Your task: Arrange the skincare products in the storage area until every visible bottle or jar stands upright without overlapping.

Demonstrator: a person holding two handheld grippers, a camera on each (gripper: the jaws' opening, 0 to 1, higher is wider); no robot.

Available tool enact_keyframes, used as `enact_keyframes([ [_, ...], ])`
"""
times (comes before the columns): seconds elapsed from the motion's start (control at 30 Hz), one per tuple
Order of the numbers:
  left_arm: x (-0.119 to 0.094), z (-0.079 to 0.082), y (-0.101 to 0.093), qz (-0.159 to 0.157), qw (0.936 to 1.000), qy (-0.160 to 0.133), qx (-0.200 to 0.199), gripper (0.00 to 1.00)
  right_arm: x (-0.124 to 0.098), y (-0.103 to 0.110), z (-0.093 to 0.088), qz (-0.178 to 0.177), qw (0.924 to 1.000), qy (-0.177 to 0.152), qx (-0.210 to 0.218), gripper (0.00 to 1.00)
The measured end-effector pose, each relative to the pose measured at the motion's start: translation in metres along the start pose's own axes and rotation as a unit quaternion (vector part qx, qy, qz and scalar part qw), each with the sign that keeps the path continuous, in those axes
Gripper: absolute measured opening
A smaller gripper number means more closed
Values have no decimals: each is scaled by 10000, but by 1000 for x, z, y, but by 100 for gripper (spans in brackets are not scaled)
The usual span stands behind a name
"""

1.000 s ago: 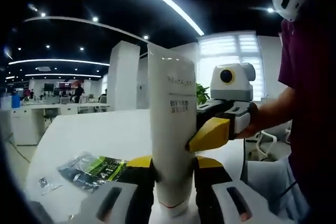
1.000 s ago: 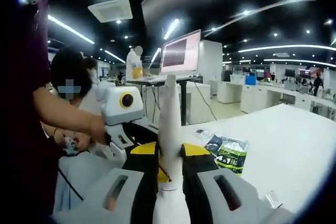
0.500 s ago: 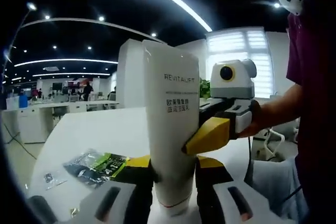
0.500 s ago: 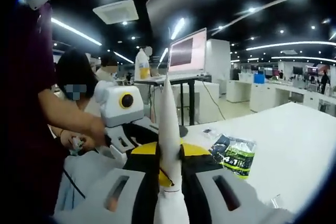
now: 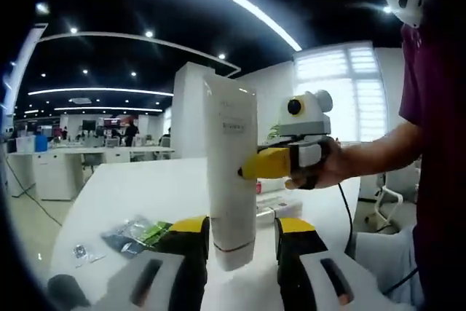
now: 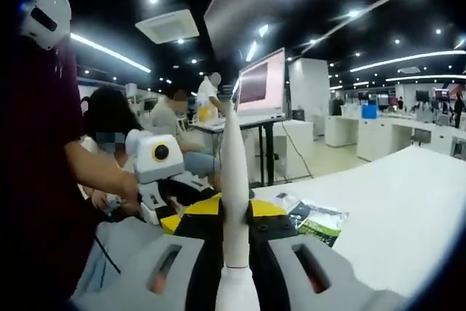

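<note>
Skincare tube, tall, white and soft-plastic [image 5: 231, 172], is held in the air above the white table [image 5: 138, 194], clamped edge-on by the right gripper [image 6: 234, 216]; the left gripper [image 5: 240, 242] is parted around its lower end, seemingly without contact; slippage or tipping is risked if it is released before being stood cap-down.

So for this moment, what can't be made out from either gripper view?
- Left gripper view: the print on the white tube is too small and blurred to read.
- Left gripper view: the tube's lower end sits between the left gripper jaws; whether they touch it is unclear.
- Right gripper view: the tube is edge-on, so its face is hidden in the right gripper.
- Both views: the green packet on the white table is too small to identify.
</note>
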State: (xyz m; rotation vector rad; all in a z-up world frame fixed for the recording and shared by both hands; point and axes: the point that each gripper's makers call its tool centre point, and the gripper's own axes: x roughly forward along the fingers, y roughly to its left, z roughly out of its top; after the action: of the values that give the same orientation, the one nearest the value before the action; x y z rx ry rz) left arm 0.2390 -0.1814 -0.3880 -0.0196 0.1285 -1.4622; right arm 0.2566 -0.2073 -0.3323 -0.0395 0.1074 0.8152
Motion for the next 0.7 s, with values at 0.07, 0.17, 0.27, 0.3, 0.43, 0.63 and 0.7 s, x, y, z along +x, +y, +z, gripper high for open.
enact_keyframes([
  [0.07,-3,-1,1,34,10000,2,-1,36,-5,-10,8,26,9999,-6,-111,9],
  [0.17,-5,-1,3,86,10000,-2,-10,36,-12,-23,17,106,9995,24,-292,9],
  [0.27,-6,-1,5,141,9999,-30,-37,36,-20,-42,24,130,9992,98,-369,9],
  [0.3,-6,-1,5,143,9999,-36,-47,36,-21,-44,24,129,9992,105,-375,9],
  [0.43,-7,-1,7,197,9998,-22,-23,36,-28,-66,24,44,9983,250,-522,9],
  [0.63,-10,-6,14,359,9993,5,-84,36,-37,-99,15,-120,9978,310,-567,9],
  [0.7,-12,-6,14,371,9993,6,-90,36,-40,-111,11,-186,9979,307,-531,9],
])
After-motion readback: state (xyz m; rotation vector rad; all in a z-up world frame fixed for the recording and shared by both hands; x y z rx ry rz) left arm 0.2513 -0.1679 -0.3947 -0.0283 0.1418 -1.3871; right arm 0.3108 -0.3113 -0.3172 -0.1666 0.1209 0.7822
